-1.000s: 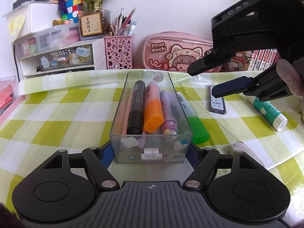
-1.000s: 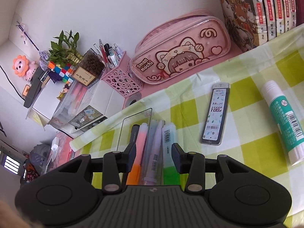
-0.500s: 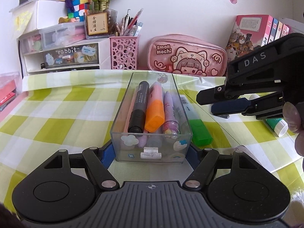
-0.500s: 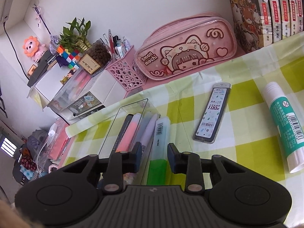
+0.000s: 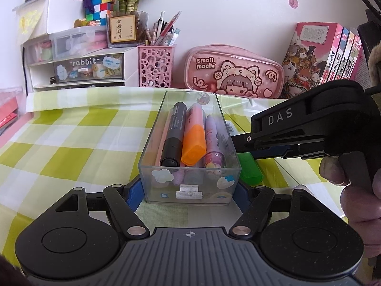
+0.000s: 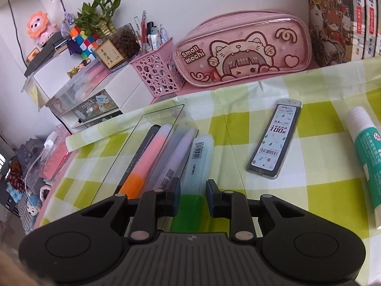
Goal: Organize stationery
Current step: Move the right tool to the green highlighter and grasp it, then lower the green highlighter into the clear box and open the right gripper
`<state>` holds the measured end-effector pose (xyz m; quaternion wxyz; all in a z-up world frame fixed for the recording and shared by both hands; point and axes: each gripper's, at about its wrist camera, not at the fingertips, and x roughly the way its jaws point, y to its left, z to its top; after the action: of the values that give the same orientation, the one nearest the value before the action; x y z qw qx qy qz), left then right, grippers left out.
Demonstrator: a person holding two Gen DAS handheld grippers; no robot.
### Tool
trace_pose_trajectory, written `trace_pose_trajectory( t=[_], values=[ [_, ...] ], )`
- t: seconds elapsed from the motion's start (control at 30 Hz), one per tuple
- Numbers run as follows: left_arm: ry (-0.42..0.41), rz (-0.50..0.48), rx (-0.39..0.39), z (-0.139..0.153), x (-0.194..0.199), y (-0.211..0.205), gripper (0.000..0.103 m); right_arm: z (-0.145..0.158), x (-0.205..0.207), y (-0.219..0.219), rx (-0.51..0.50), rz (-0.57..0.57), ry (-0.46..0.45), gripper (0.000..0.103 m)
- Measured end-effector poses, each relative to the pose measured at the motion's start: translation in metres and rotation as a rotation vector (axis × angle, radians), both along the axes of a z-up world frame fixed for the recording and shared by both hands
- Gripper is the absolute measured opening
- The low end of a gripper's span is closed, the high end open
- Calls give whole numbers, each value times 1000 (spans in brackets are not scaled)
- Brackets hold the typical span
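Note:
A clear plastic box (image 5: 188, 176) stands on the green-checked cloth and holds a black marker (image 5: 172, 138), an orange highlighter (image 5: 194, 140) and purple pens. My left gripper (image 5: 188, 190) is shut on the box's near end, one pad against each side wall. A green-capped highlighter (image 5: 250, 169) lies on the cloth along the box's right wall. My right gripper (image 5: 245, 147) comes in from the right, held by a hand. In the right wrist view the right gripper (image 6: 193, 190) straddles the highlighter (image 6: 200, 157), and its pads meet both of its sides.
A pencil-lead case (image 6: 273, 140) and a green glue stick (image 6: 366, 147) lie on the cloth to the right. Along the back wall stand a pink pencil case (image 5: 235, 71), a pink pen holder (image 5: 156, 66), white drawers (image 5: 78, 69) and books (image 5: 321, 54).
My right gripper has come down and leftward to the box's right side, rolled, and narrowed its jaws around the green highlighter. The left gripper and the box have stayed put.

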<state>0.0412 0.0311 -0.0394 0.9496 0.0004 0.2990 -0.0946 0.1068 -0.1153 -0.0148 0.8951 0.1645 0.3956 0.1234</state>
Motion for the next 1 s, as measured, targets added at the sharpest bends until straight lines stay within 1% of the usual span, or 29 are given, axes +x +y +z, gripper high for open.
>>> trace_pose_trajectory(
  t=[0.1,0.17,0.4,0.53,0.67,0.77,1.0],
  values=[
    [0,1,-4,0,0,1,73,3,1,3,-56,15,-9,48],
    [1,0,8,0,1,0,73,4,0,2,-90,1,-13,48],
    [0,-6,39,-1,1,-4,73,7,-3,-16,-89,-35,-6,48],
    [2,-11,47,-1,2,-5,73,11,3,-13,-104,-1,-14,48],
    [3,-14,51,-1,1,-5,73,5,10,0,-163,30,-4,49],
    [3,-14,55,-1,1,-6,73,3,9,9,-214,57,-23,49],
    [4,-19,53,-1,1,-6,72,1,8,18,-290,70,-57,48]
  ],
)
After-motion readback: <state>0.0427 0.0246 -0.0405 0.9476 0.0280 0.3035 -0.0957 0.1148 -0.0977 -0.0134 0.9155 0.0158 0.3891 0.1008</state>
